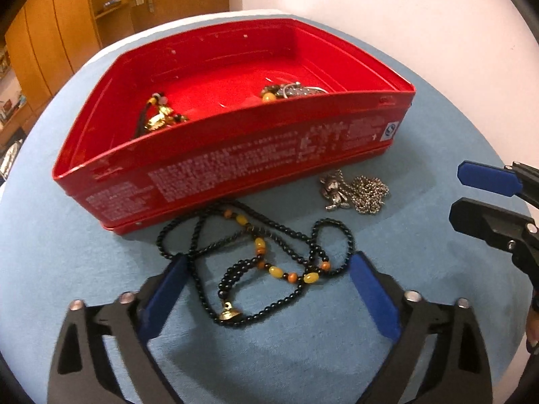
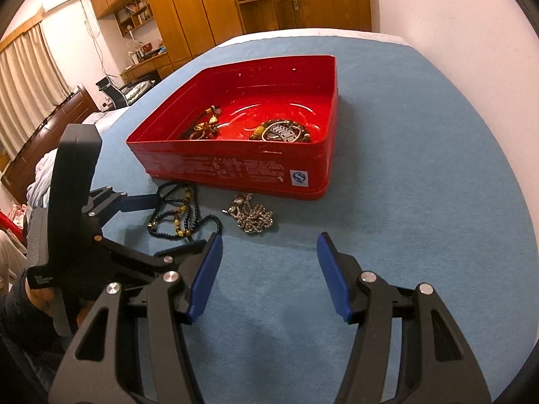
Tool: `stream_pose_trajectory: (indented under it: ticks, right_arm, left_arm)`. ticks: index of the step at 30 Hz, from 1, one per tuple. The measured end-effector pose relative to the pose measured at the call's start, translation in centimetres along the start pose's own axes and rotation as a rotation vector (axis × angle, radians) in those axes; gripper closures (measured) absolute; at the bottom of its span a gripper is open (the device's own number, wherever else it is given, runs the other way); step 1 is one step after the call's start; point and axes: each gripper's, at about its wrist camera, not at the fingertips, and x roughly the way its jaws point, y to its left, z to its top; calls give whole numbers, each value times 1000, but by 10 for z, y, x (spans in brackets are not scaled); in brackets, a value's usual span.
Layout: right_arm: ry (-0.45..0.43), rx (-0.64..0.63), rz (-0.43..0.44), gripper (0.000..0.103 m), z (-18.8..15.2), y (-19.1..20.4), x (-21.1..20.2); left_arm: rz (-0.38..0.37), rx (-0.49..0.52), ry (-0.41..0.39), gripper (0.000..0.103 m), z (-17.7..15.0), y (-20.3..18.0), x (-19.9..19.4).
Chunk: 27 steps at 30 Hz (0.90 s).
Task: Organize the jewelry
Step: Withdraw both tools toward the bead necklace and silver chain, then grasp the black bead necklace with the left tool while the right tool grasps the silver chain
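Observation:
A red tin box point(image 1: 235, 155) point(image 2: 235, 165) stands open on the blue cloth, with a gold-and-black piece point(image 1: 161, 118) at its left and a beaded piece with a metal band point(image 1: 286, 92) point(image 2: 279, 133) at its right. A black bead necklace with amber beads point(image 1: 256, 256) point(image 2: 178, 215) lies in front of the box. A silver chain point(image 1: 357, 192) point(image 2: 251, 217) lies to its right. My left gripper point(image 1: 269, 269) is open, its pads either side of the black necklace. My right gripper point(image 2: 269, 245) is open and empty, just short of the silver chain.
The blue cloth point(image 2: 421, 185) covers a table that ends near a white wall on the right. Wooden cabinets point(image 2: 209, 3) stand behind. A bed and a chair point(image 2: 114, 91) are off to the left.

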Motion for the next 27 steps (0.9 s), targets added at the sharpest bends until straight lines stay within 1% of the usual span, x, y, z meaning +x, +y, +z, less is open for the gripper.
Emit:
stream_pose_trajectory:
  ticks: [1, 2, 3, 4, 5, 6, 7, 8, 14, 17, 19, 22, 24, 26, 27]
  right_arm:
    - [3, -3, 2, 45, 0, 1, 1]
    - [4, -5, 3, 45, -1, 2, 1]
    - [7, -10, 4, 45, -1, 3, 3]
    - [9, -14, 5, 45, -1, 5, 4]
    - [12, -18, 7, 45, -1, 6, 5]
    - [15, -25, 7, 45, -1, 8, 8]
    - [17, -29, 7, 45, 0, 10, 10]
    - [19, -34, 5, 45, 1, 12, 12]
    - [69, -66, 3, 46, 5, 21, 37]
    - [89, -78, -19, 47, 8, 23, 50]
    - [96, -87, -30, 48, 9, 24, 56]
    - [98, -110, -52, 48, 11, 28, 64]
    - [94, -129, -67, 48, 13, 31, 68]
    - [91, -139, -73, 51, 14, 33, 70]
    - [90, -143, -73, 54, 15, 34, 71]
  left_arm:
    - [2, 4, -5, 24, 0, -1, -1]
    - [1, 4, -10, 36, -2, 0, -3]
    - [-1, 4, -15, 43, -2, 0, -6]
    - [-3, 3, -18, 58, -4, 2, -10]
    - [-4, -1, -19, 70, -4, 3, -11]
    - [-8, -2, -19, 76, -5, 5, -13]
    - [-10, -3, -18, 86, -6, 6, -14]
    - [-8, -5, -18, 92, -7, 7, -15]
    - [-24, -11, -23, 94, -11, 21, -20]
    - [-27, -13, -23, 94, -13, 23, -24]
    - [-27, -17, -24, 94, -16, 25, -26]
    - [-26, -26, -24, 94, -10, 28, -16]
    - [-27, -32, -25, 94, -9, 29, -17]
    - [-30, -36, -28, 94, -7, 30, -17]
    - [-31, -37, -28, 94, -3, 30, -13]
